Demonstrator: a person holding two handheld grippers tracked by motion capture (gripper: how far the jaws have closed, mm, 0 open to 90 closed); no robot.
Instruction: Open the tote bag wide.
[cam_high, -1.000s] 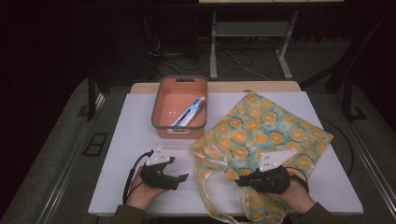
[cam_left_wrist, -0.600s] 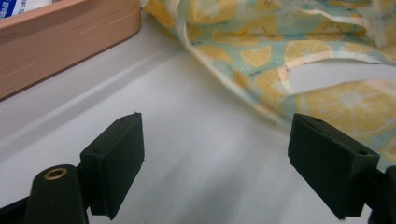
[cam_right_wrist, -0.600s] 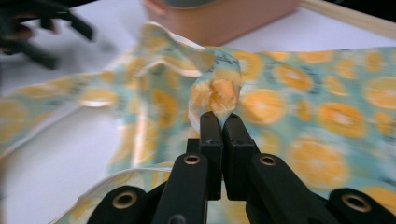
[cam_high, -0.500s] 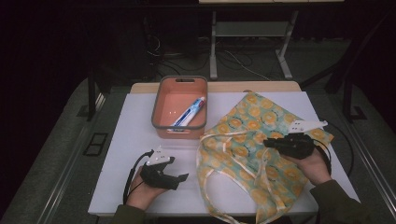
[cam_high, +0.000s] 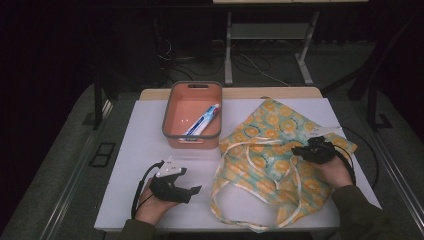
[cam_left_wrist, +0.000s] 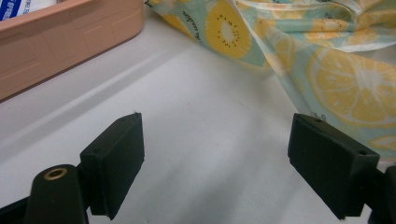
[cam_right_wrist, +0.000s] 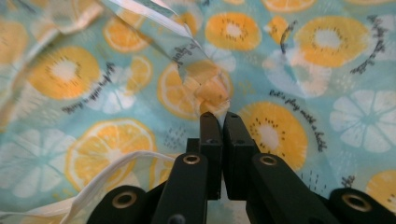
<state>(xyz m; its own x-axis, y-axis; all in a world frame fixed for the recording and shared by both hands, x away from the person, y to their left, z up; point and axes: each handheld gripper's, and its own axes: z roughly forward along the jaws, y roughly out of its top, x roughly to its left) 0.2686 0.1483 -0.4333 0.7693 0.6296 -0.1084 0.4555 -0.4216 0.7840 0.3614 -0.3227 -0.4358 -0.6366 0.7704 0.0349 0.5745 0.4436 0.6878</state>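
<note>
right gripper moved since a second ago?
Yes. In the high view the right gripper, shut on a pinch of the bag, has gone from the table's near edge up toward its far right, level with the tub's front.

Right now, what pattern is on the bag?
Orange and lemon slices on pale turquoise fabric bag; the right gripper view shows it best.

A thin cloth bag (cam_high: 280, 155), printed with citrus slices and faintly glossy where it creases, lies rumpled on the smooth, matt white desk (cam_high: 140, 150). Its white cord handles (cam_high: 227, 200) look woven. At far left, a salmon plastic bin (cam_high: 192, 135) shows a smooth satin finish. The left tongs (cam_left_wrist: 219, 172) have matt black pads (cam_left_wrist: 116, 158) of rubbery look.
</note>
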